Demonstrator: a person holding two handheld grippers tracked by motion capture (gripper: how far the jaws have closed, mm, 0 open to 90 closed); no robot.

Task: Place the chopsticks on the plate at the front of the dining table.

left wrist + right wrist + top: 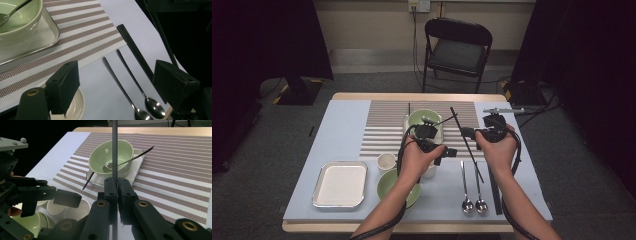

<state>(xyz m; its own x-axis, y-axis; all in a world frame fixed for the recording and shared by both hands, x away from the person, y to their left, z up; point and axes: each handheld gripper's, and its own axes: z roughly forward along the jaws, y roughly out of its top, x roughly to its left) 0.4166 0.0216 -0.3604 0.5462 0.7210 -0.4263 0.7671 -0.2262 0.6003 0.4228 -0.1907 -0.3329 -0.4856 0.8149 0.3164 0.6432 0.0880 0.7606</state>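
Near edge: two spoons point(474, 200) lie side by side on the tabletop point(337, 125), bowls toward me, with one black chopstick point(495, 192) just to their right. It looks like a place setting, cutlery parked parallel and clear of the dishes.

My right gripper point(114, 185) is clamped shut on the second chopstick point(114, 147). Pinch sits low on the stick, so most of its length rises tilted above the jaws. High view shows it as a long diagonal point(466, 142) over the placemat edge, off the surface. My guess is it goes down beside its mate.

My left gripper point(117, 85) has jaws apart, nothing between them. It hovers over the small white cup point(386, 161), aimed toward the spoons, likely on standby to steady or take the stick.

Left of it: empty metal tray point(340, 184) and green bowl point(398, 187), partly under my forearm.

Further out, on the striped placemat point(387, 125), a second green bowl point(111, 157) sits in a small white tray point(136, 163), a spoon point(130, 159) resting in it, handle over the rim. A thin dark stick point(88, 181) sticks out beside the tray; can't tell what it is.
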